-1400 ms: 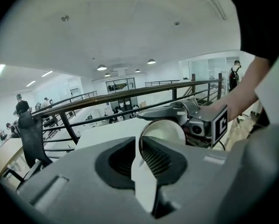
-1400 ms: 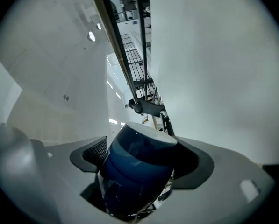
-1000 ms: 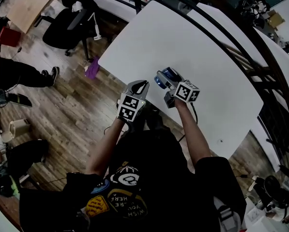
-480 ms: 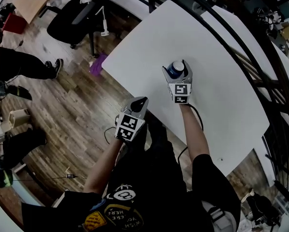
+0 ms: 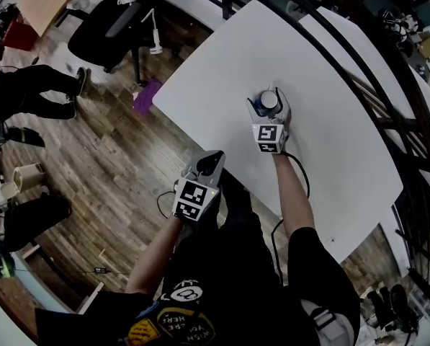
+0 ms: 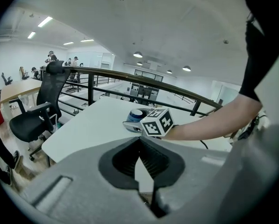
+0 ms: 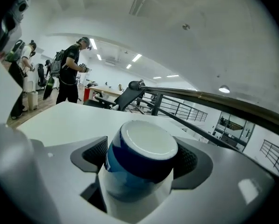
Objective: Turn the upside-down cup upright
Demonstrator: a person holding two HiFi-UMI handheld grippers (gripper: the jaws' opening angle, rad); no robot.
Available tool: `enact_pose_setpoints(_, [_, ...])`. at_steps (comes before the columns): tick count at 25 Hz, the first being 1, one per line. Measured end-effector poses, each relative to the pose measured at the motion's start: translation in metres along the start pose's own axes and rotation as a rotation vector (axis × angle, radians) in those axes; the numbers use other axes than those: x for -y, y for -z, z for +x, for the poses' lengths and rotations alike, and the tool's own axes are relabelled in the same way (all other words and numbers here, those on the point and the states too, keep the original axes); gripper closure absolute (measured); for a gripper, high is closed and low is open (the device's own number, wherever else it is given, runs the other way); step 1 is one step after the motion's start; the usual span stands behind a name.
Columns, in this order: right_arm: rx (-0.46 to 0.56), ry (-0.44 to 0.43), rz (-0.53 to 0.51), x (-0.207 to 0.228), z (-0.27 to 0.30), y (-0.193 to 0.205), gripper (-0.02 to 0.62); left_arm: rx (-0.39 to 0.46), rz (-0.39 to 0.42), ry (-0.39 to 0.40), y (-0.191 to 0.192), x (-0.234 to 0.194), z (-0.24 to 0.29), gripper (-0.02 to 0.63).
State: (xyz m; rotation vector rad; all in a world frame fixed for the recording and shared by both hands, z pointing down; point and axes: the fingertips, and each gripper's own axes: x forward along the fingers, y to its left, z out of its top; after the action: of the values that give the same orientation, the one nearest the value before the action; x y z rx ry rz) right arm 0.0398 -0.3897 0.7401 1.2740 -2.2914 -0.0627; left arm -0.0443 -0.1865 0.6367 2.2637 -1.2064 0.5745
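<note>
Wide bare table [image 5: 330, 121] beyond the right gripper [image 5: 269, 101] and on both sides of it, with the table's near edge behind those jaws. A railing [image 5: 344, 52] runs past the far edge. The cup [image 7: 139, 157] sits squarely between the right jaws, both pads pressed on its blue-and-white sides, a white round end facing up past the jaw tips. The left gripper [image 6: 140, 141] hangs off the near edge over wood floor [image 5: 106, 157], jaws closed together with nothing in them, the cup well ahead of them.
</note>
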Motion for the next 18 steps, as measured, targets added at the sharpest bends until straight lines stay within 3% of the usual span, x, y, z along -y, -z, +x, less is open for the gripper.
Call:
enact_pose_setpoints(4, [-0.037,-0.035,-0.006,-0.007,-0.007,0.004,0.193,0.012,0.009,0.02,-0.005,0.003,-0.004,0.6])
enact_pose_setpoints(10, [-0.034,0.023,0.194,0.003,-0.071,0.0,0.203,0.033,0.038,0.028,-0.009,0.007,-0.031,0.6])
enact_pose_setpoints(12, [-0.027,0.059,0.252,0.002,-0.103,-0.011,0.268,0.05,0.043,0.029,-0.011,0.004,-0.04,0.6])
enact_pose_setpoints(14, [0.007,0.063,0.331,-0.005,-0.138,-0.034,0.353,0.073,0.015,0.039,-0.014,0.002,-0.047,0.6])
enact_pose_setpoints(18, [0.095,-0.031,0.468,-0.028,-0.21,-0.091,0.313,0.122,-0.093,0.123,-0.024,0.025,-0.056,0.6])
